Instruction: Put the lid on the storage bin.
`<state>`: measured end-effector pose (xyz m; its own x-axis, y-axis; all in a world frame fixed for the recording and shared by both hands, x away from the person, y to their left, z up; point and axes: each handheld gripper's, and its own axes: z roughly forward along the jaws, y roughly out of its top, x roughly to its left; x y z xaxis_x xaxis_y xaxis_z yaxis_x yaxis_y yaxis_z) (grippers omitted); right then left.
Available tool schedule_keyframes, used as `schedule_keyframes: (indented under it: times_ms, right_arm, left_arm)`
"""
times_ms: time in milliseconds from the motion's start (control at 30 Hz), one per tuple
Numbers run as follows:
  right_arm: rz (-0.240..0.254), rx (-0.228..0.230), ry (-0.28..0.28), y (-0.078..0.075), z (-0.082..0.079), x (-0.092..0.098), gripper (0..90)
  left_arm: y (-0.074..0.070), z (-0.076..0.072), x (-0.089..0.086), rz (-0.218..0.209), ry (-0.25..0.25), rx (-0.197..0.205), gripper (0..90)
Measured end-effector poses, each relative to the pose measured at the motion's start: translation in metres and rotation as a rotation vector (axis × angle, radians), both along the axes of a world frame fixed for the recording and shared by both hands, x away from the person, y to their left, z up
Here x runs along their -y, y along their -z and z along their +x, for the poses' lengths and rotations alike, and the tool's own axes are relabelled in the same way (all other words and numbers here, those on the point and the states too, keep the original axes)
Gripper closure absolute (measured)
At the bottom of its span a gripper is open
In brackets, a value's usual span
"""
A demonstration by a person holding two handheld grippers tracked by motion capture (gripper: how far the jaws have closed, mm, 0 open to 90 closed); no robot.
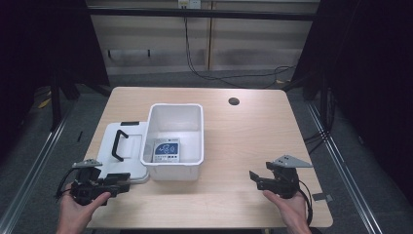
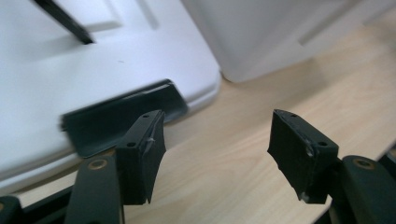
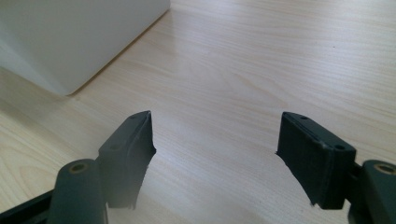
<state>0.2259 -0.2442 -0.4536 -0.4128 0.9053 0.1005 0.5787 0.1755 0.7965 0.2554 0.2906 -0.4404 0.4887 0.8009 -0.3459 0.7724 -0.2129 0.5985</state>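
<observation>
A: Lid status? The flat white plastic lid with the black handle (image 1: 122, 148) lies beside the white plastic bin (image 1: 197, 146), its black end clip (image 2: 123, 119) just ahead of the left gripper (image 1: 127, 183), which gapes empty.

B: Right gripper (image 1: 252, 178) gapes empty too (well apart). Centre the clip between the jaws before squeezing

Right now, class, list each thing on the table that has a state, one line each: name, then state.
Bin: open, upright, lid off, a small device lying inside.
Lid: off, flat on the table left of the bin, handle up.
Left gripper: open, empty, at the lid's near clip.
Right gripper: open, empty, over bare table.
</observation>
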Motion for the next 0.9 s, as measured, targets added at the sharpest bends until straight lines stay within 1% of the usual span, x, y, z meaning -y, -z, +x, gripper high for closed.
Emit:
schedule_keyframes:
  times_ms: [33, 100, 133, 167, 233, 267, 367, 400, 467, 533, 567, 600, 633, 700, 733, 767, 800, 833, 900]
  right_arm:
    - [0.008, -0.004, 0.000, 0.000, -0.001, 0.001, 27.5]
    - [0.031, -0.022, 0.004, 0.001, 0.000, 0.002, 27.5]
    - [0.031, -0.022, 0.004, 0.001, 0.000, 0.002, 27.5]
    - [0.046, -0.018, 0.017, 0.000, -0.001, 0.005, 27.4]
    - [0.060, -0.011, 0.019, -0.001, -0.002, 0.005, 27.5]
    - [0.070, -0.003, 0.007, -0.002, -0.003, 0.005, 27.6]
    - [0.056, 0.006, 0.000, -0.003, -0.006, 0.003, 27.6]
    - [0.052, 0.000, -0.017, -0.004, -0.006, 0.000, 27.6]
    - [0.044, -0.009, -0.030, -0.007, -0.008, -0.004, 27.0]
    - [0.035, -0.019, -0.051, -0.009, -0.011, -0.007, 23.0]
    - [0.017, -0.017, -0.059, -0.009, -0.013, -0.008, 22.9]
    - [0.010, -0.009, -0.062, -0.008, -0.015, -0.007, 22.8]
    - [0.021, -0.001, -0.061, -0.007, -0.016, -0.006, 22.5]
    - [0.051, 0.013, -0.038, -0.009, -0.016, -0.001, 22.3]
    - [0.051, 0.013, -0.038, -0.009, -0.016, -0.001, 22.3]
    - [0.084, 0.022, -0.012, -0.010, -0.016, 0.004, 21.8]
    - [0.089, 0.022, -0.007, -0.010, -0.016, 0.005, 21.8]
    - [0.094, 0.018, -0.003, -0.010, -0.017, 0.006, 21.7]
    - [0.101, 0.013, 0.000, -0.010, -0.018, 0.008, 21.5]
  left_arm:
    - [-0.001, 0.002, 0.000, -0.006, -0.009, -0.008, 35.6]
    - [-0.003, 0.004, 0.001, -0.019, -0.004, -0.005, 36.9]
    - [-0.003, 0.004, 0.001, -0.019, -0.004, -0.005, 37.0]
    - [-0.003, 0.006, 0.001, -0.019, 0.000, -0.014, 37.0]
    - [-0.005, 0.006, 0.000, -0.026, -0.001, -0.018, 37.0]
    - [-0.007, 0.006, -0.002, -0.031, 0.008, -0.020, 37.0]
    - [-0.010, 0.005, -0.005, -0.036, 0.000, -0.011, 37.1]
    - [-0.012, 0.006, -0.006, -0.037, -0.007, -0.008, 40.4]
    - [-0.013, 0.008, -0.007, -0.027, -0.008, -0.005, 41.0]
    - [-0.015, 0.010, -0.005, -0.019, -0.018, -0.004, 42.1]
    - [-0.017, 0.011, -0.004, -0.014, -0.016, -0.002, 42.3]
    - [-0.019, 0.013, -0.003, -0.007, -0.008, 0.003, 42.8]
    - [-0.021, 0.014, -0.001, 0.002, -0.002, 0.006, 43.5]
    - [-0.026, 0.016, 0.000, -0.001, 0.008, 0.015, 45.1]
    - [-0.026, 0.016, 0.000, -0.001, 0.008, 0.015, 48.3]
    - [-0.031, 0.017, 0.000, 0.008, 0.026, 0.040, 54.0]
    - [-0.033, 0.017, 0.000, 0.004, 0.017, 0.047, 54.6]
    - [-0.035, 0.018, -0.001, 0.001, 0.012, 0.052, 53.4]
    - [-0.039, 0.020, -0.003, -0.011, 0.012, 0.051, 54.6]
